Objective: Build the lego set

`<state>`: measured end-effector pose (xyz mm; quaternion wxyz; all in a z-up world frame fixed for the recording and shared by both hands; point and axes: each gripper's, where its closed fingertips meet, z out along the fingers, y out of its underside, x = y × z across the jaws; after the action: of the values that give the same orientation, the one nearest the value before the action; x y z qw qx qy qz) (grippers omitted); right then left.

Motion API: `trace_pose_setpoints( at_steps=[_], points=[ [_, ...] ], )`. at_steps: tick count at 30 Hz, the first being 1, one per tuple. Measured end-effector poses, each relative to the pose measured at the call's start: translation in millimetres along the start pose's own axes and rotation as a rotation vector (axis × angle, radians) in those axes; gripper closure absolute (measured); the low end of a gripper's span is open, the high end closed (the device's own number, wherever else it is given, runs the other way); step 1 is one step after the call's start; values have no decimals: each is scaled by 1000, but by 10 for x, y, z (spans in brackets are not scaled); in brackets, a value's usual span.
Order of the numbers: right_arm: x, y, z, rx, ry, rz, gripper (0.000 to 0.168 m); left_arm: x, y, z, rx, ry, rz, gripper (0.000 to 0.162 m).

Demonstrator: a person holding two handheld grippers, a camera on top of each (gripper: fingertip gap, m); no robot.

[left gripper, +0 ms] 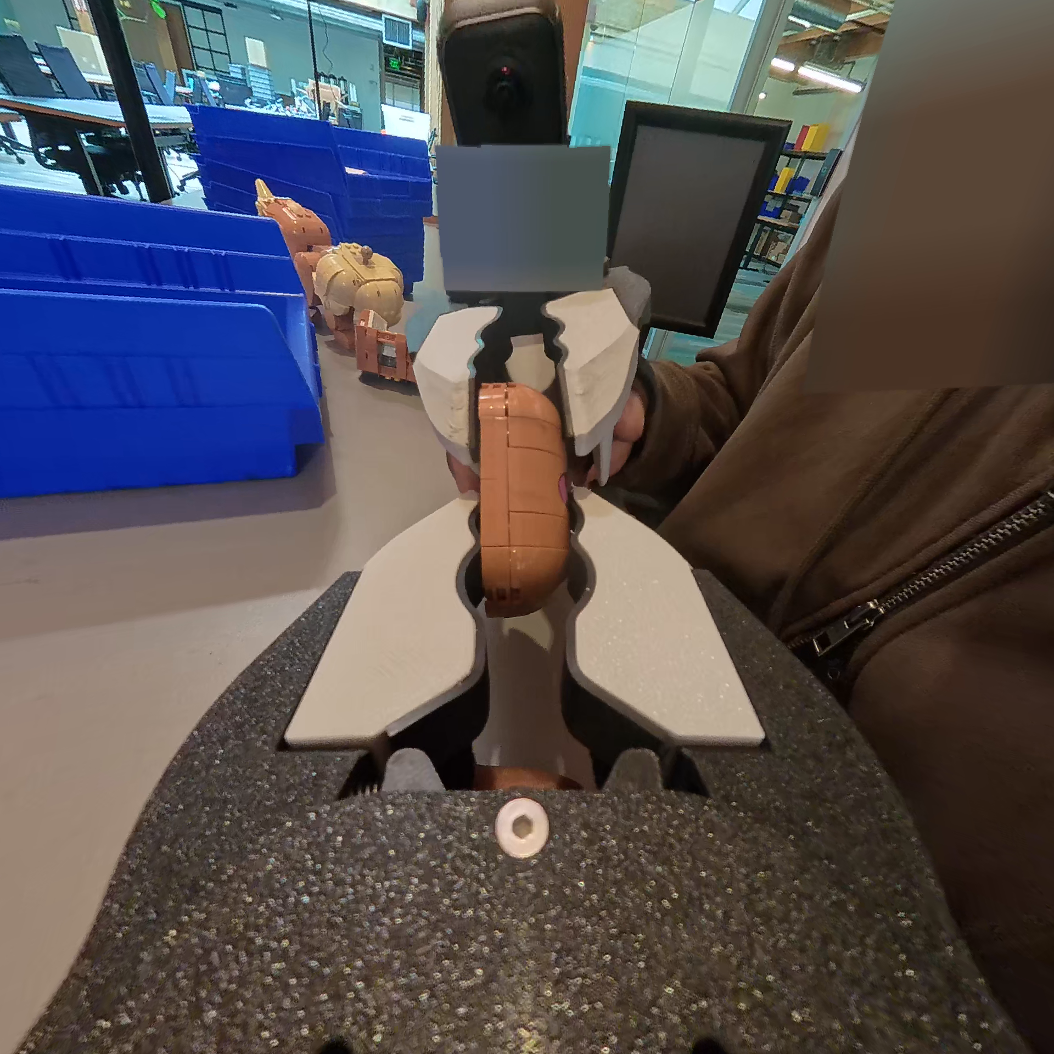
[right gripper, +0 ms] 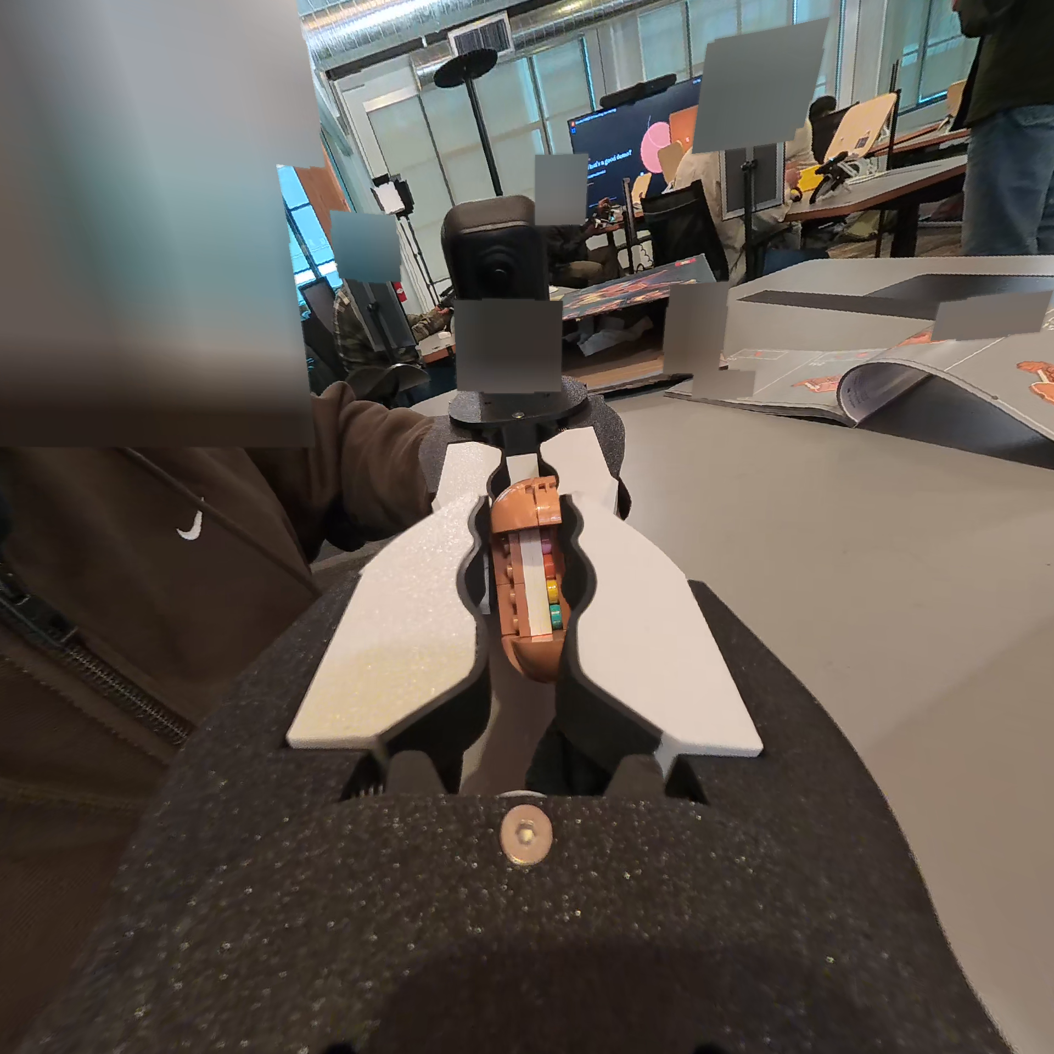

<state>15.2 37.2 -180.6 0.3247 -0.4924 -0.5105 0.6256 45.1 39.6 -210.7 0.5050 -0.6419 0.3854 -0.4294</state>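
Both grippers, L (left gripper: 525, 547) & R (right gripper: 527, 576), clamp one brown lego sub-assembly (left gripper: 522, 502); keep pressure even, avoid twisting apart.

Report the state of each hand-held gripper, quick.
Left hand-held gripper: closed on the brown lego piece.
Right hand-held gripper: closed on the same brown lego piece, from the opposite end.

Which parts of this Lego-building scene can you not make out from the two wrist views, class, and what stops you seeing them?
- Left wrist view: the far end of the brown Lego piece is hidden between the right gripper's fingers.
- Right wrist view: its lower tip sinks behind the right gripper's fingers.
- Left wrist view: the Lego models by the blue bins are too small for detail.
- Right wrist view: the instruction booklet is cut off by the right edge.
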Motion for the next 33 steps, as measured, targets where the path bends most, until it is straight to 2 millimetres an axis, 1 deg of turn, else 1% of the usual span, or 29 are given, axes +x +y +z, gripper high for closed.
trace_pose_setpoints(
  at_steps=[10,17,19,22,26,29,33],
  points=[
    [-18,30,10,-15,-3,-14,145,17,29,15,-22,2,14,137],
    [-5,-27,26,45,29,-53,144,7,-18,3,13,5,-6,137],
    [-11,-45,21,46,42,-76,131,2,-24,1,18,3,-7,137],
    [-38,-87,5,55,44,-109,124,8,-19,4,15,9,-11,137],
    [-27,-82,11,24,64,-149,132,33,-3,15,1,19,-2,137],
    [-40,-61,21,3,66,-181,145,58,11,24,-9,32,3,137],
    [-47,-42,8,-10,47,-168,146,62,29,27,-23,30,8,137]
  ],
)
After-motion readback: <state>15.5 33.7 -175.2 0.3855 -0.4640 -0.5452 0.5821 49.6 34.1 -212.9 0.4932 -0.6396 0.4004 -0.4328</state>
